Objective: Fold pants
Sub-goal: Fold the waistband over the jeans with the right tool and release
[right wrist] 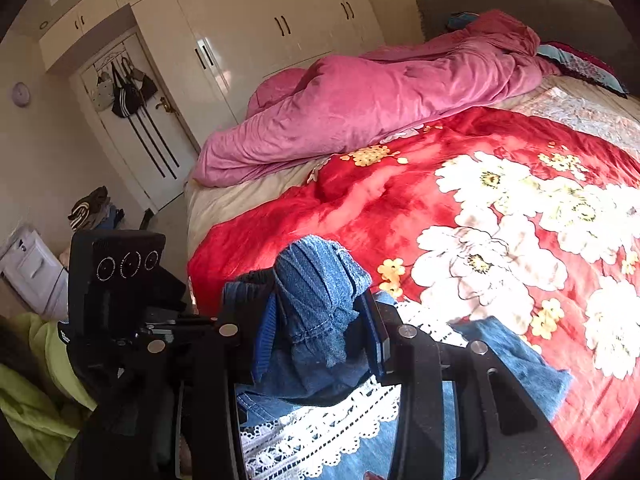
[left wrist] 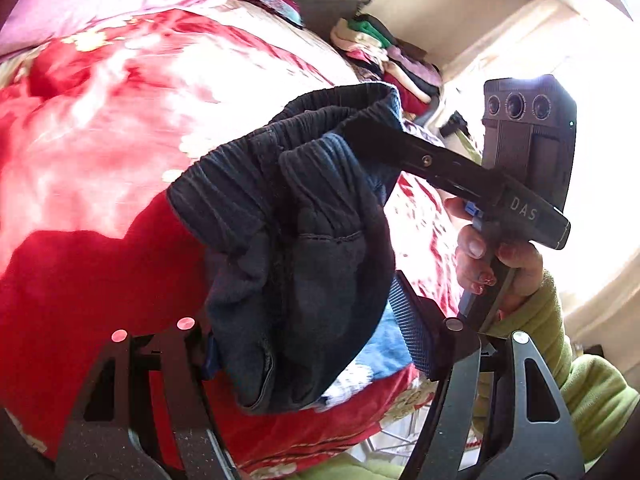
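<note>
Left wrist view: left gripper point(left wrist: 316, 344) clamps the pants point(left wrist: 296, 248) waistband; right gripper point(right wrist: 308, 328) likewise grips bunched denim above the blanket point(right wrist: 500, 216).

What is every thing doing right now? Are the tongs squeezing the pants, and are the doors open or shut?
Left tongs: shut on the pants.
Right tongs: shut on the pants.
Pants: bunched at the waistband, held up above the bed, not yet folded.
Red flowered blanket: spread out on the bed.
Pink quilt: crumpled in a long heap.
Wardrobe doors: shut.
Room door: shut, bags hanging on it.
</note>
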{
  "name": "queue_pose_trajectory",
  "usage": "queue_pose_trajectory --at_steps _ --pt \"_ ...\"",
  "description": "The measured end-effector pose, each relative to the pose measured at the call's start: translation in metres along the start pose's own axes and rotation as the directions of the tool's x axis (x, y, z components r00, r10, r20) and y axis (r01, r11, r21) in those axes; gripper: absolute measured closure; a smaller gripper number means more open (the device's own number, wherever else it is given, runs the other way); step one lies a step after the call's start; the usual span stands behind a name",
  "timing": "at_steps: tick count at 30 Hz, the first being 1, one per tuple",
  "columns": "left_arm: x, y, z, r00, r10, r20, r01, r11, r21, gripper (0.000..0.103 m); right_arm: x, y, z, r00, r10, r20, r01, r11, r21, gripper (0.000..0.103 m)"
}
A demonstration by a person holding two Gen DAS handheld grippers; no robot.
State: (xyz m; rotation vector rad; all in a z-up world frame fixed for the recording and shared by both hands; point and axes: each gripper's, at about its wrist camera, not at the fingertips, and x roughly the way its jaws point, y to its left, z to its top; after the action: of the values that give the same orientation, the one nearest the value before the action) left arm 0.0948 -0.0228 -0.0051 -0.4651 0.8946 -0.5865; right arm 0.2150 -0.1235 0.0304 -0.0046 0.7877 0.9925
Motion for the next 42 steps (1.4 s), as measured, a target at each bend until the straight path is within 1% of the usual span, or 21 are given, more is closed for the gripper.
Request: queue_pose_trajectory --at_steps 2,4,5,6,7,9,12,15,16,18,19,21,22,24,27,29,32,33,36,39,42 --pt "0.01 -0.008 0.003 1.0 -0.011 -0.013 0.012 1.0 0.025 0.041 -0.012 -0.005 -0.01 1.0 -0.017 0.025 0.017 1.0 0.019 0.065" --pt "0.018 -0.017 0.001 0.999 -0.02 -0.031 0.022 0.998 0.057 0.038 -0.025 -0.011 -0.022 0.998 -0.036 0.055 0.033 0.998 0.053 0.056" --pt "0.022 -0.021 -0.001 0.999 -0.021 -0.044 0.025 0.997 0.072 0.038 -0.032 -0.015 -0.029 0.996 -0.05 0.068 0.045 0.997 0.069 0.053" --pt "0.028 -0.024 0.0 0.998 -0.024 -0.057 0.028 0.996 0.085 0.037 -0.037 -0.019 -0.036 0.995 -0.07 0.077 0.063 0.994 0.086 0.048" --pt "0.03 -0.026 -0.003 0.997 -0.024 -0.069 0.031 0.995 0.098 0.036 -0.043 -0.023 -0.044 0.993 -0.09 0.08 0.081 0.991 0.11 0.044" --pt "0.034 -0.036 -0.011 0.995 -0.03 -0.092 0.042 0.991 0.128 0.036 -0.052 -0.029 -0.056 0.987 -0.138 0.079 0.125 0.98 0.158 0.04" --pt "0.039 -0.046 -0.023 0.991 -0.034 -0.128 0.053 0.987 0.15 0.036 -0.063 -0.031 -0.07 0.981 -0.17 0.092 0.148 0.966 0.21 0.04" --pt "0.048 -0.048 -0.029 0.989 0.004 -0.146 0.022 0.984 0.177 0.034 -0.059 -0.027 -0.078 0.979 -0.188 0.074 0.169 0.962 0.213 0.037" --pt "0.049 -0.048 -0.031 0.989 0.008 -0.149 0.019 0.984 0.176 0.034 -0.054 -0.027 -0.08 0.981 -0.188 0.058 0.171 0.961 0.216 0.037" --pt "0.051 -0.045 -0.031 0.988 0.013 -0.152 0.014 0.985 0.172 0.034 -0.045 -0.03 -0.085 0.975 -0.22 0.011 0.212 0.952 0.222 0.037" --pt "0.052 -0.046 -0.032 0.988 0.018 -0.153 0.01 0.985 0.175 0.034 -0.041 -0.033 -0.087 0.968 -0.251 -0.017 0.249 0.943 0.219 0.037" --pt "0.052 -0.046 -0.035 0.988 0.018 -0.155 0.01 0.984 0.176 0.034 -0.038 -0.042 -0.095 0.936 -0.343 -0.08 0.352 0.912 0.21 0.037" --pt "0.052 -0.045 -0.034 0.988 0.015 -0.155 0.013 0.984 0.176 0.034 -0.036 -0.047 -0.099 0.929 -0.357 -0.092 0.369 0.906 0.208 0.037" --pt "0.05 -0.045 -0.034 0.988 0.015 -0.153 0.013 0.984 0.175 0.034 -0.032 -0.053 -0.106 0.933 -0.348 -0.095 0.361 0.905 0.226 0.037" --pt "0.044 -0.047 -0.034 0.989 0.022 -0.147 0.004 0.984 0.178 0.033 -0.03 -0.052 -0.108 0.923 -0.372 -0.099 0.385 0.897 0.218 0.037" --pt "0.04 -0.049 -0.033 0.99 0.027 -0.141 -0.001 0.984 0.18 0.033 -0.032 -0.049 -0.106 0.923 -0.374 -0.093 0.386 0.896 0.218 0.036" --pt "0.033 -0.051 -0.032 0.991 0.031 -0.129 -0.006 0.983 0.186 0.03 -0.043 -0.039 -0.099 0.926 -0.374 -0.047 0.375 0.904 0.206 0.035" --pt "0.031 -0.051 -0.032 0.992 0.033 -0.123 -0.009 0.982 0.191 0.03 -0.048 -0.035 -0.097 0.925 -0.379 -0.031 0.377 0.904 0.199 0.034" --pt "0.024 -0.054 -0.029 0.994 0.049 -0.099 -0.027 0.978 0.207 0.029 -0.064 -0.028 -0.093 0.918 -0.397 0.009 0.388 0.901 0.193 0.027" --pt "0.017 -0.055 -0.026 0.995 0.064 -0.079 -0.045 0.975 0.218 0.026 -0.077 -0.021 -0.09 0.912 -0.409 0.038 0.396 0.899 0.187 0.027" --pt "0.012 -0.056 -0.024 0.994 0.093 -0.056 -0.077 0.969 0.235 0.024 -0.088 -0.013 -0.091 0.904 -0.423 0.066 0.407 0.897 0.175 0.022"
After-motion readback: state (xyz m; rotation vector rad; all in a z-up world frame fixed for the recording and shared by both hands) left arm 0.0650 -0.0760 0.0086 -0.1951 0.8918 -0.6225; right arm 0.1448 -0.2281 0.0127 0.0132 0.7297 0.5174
